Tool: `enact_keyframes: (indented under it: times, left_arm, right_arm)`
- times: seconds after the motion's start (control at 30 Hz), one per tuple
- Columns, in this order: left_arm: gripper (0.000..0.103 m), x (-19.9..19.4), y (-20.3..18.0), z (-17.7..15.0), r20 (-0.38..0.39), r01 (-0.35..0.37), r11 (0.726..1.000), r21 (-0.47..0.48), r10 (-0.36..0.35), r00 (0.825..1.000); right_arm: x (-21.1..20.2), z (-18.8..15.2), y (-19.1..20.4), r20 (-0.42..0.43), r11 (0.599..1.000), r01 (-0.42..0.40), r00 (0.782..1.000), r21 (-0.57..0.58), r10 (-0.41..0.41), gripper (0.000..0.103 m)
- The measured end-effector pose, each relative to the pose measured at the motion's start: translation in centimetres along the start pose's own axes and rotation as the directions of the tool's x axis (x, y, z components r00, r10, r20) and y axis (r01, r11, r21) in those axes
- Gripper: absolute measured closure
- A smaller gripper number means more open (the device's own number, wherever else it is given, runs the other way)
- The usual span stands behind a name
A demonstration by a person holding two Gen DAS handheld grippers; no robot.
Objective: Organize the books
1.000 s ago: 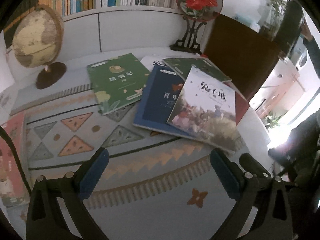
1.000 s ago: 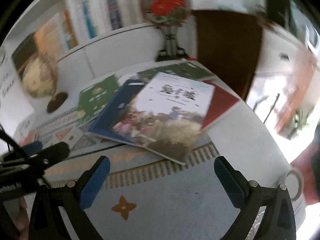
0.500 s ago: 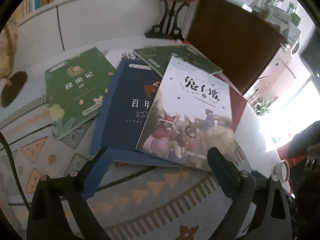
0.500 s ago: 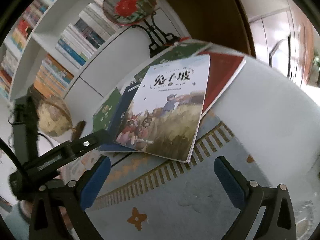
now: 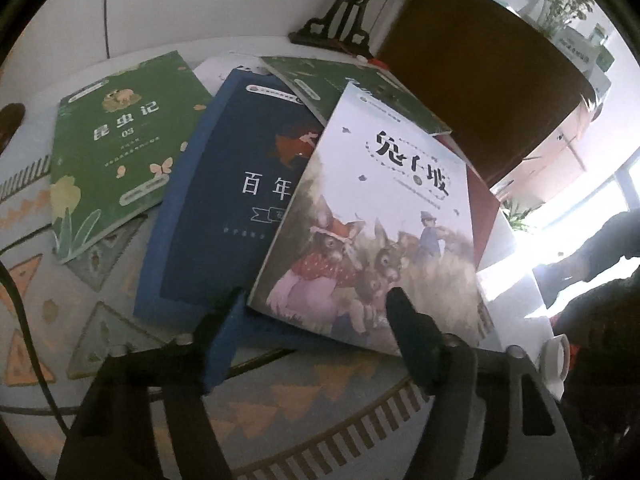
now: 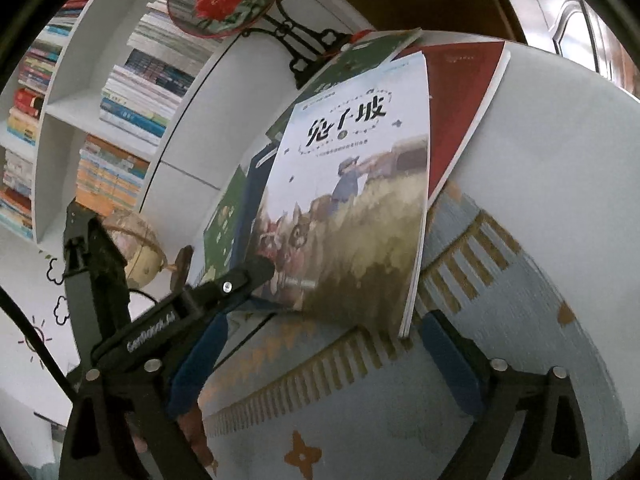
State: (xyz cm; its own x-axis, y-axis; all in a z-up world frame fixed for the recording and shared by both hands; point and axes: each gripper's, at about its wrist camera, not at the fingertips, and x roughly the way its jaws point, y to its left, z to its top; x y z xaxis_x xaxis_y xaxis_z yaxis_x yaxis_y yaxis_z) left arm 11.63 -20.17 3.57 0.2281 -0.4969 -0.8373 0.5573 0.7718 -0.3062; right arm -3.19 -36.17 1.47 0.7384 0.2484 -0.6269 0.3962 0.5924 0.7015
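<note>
Both grippers have closed in on the rabbit book [image 5: 384,216], topmost on the tabletop [image 6: 540,152] pile. Left gripper [image 5: 312,312] open, straddling its near-left corner; right gripper [image 6: 320,356] open, short of its near edge. Pinching the cover's edge alone would likely spare the blue book [image 5: 224,208] beneath.

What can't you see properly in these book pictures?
- Navy book: title half covered by the rabbit book, left wrist view.
- Red book: mostly under the rabbit book, both views.
- Fan ornament: top cut off, left wrist view.
- Shelf spines: too small, right wrist view.

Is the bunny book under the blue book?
No, the bunny book lies on top, covering part of the blue book.
</note>
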Motion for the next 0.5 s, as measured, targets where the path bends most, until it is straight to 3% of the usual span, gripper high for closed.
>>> enact_keyframes:
  times: [0.17, 0.3, 0.5]
  left_arm:
    - [0.065, -0.3, 1.3, 0.2, -0.002, 0.021, 0.998, -0.063, -0.021, 1.0]
    - [0.083, -0.6, 2.4, 0.3, -0.008, 0.047, 0.989, -0.14, -0.048, 0.999]
    - [0.087, -1.2, 1.4, 0.3, 0.002, 0.029, 0.994, -0.107, -0.029, 1.0]
  right_arm:
    - [-0.6, 0.4, -1.3, 0.017, 0.996, -0.006, 1.0, 0.085, 0.004, 0.03]
    - [-1.2, 0.7, -1.9, 0.013, 0.996, 0.03, 0.999, 0.089, -0.031, 0.055]
    - [-2.6, 1.1, -2.4, 0.042, 0.995, 0.023, 0.999, 0.096, -0.027, 0.078]
